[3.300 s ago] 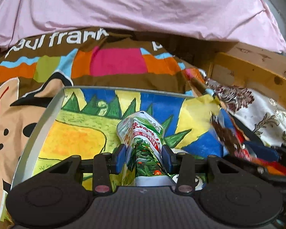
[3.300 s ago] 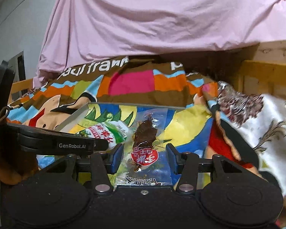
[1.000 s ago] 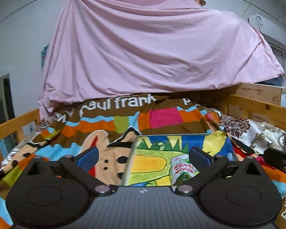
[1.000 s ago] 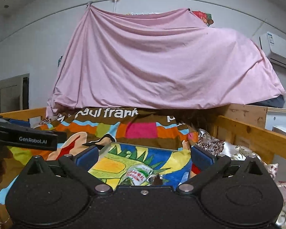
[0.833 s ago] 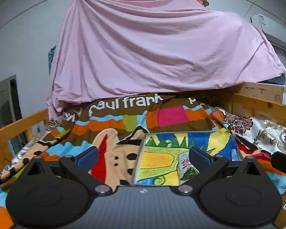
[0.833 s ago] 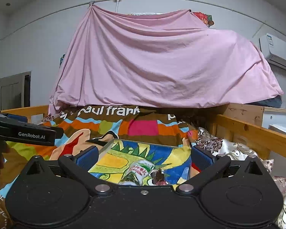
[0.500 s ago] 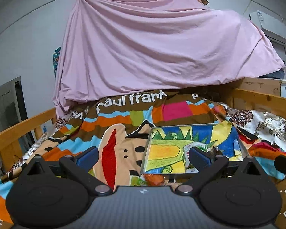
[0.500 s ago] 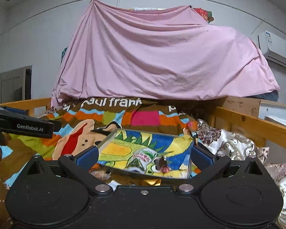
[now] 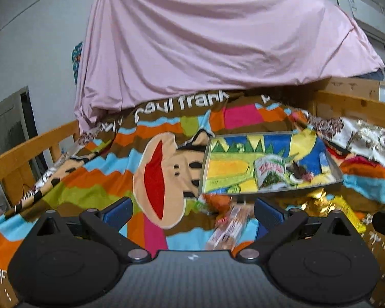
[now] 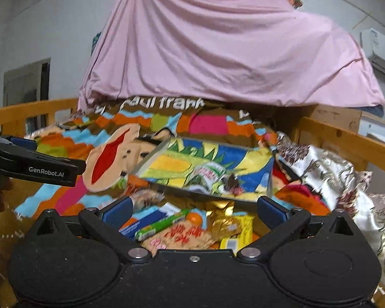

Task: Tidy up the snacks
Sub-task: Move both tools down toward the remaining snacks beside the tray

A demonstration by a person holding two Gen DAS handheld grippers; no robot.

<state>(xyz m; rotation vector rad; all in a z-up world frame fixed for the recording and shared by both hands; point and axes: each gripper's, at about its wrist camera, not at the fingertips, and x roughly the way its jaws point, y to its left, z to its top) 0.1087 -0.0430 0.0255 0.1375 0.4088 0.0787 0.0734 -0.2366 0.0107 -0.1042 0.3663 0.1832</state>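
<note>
The left hand-held gripper (image 9: 192, 211) hangs above the bed with its jaws spread wide and nothing between them. The right hand-held gripper (image 10: 193, 211) is likewise spread wide and empty.

Directly below the right one, near the bed's front edge, lies a loose heap of snacks (image 10: 192, 228): a green stick-shaped pack, an orange-red bag with red lettering, a crumpled gold foil wrapper, a yellow packet and a blue one, overlapping each other. Under the left one lies a long, blurred pack (image 9: 228, 228) in a pale and red wrapper, beside an orange item.

Just beyond the heap, toward the middle of the bed, sits a shallow tray (image 10: 151, 160) with a bright painted lining. It holds a green-and-white pouch (image 10: 205, 173) lying flat and a small clear packet with a dark snack (image 10: 232, 181) beside it, toward the tray's right side.

The step in hand appears to be reaching for the next snacks, with two in the tray and most of the heap unsorted. The next move likely calls for lowering onto a single pack and closing on it without catching its neighbours or the cartoon-print blanket (image 9: 89, 179) underneath.
</note>
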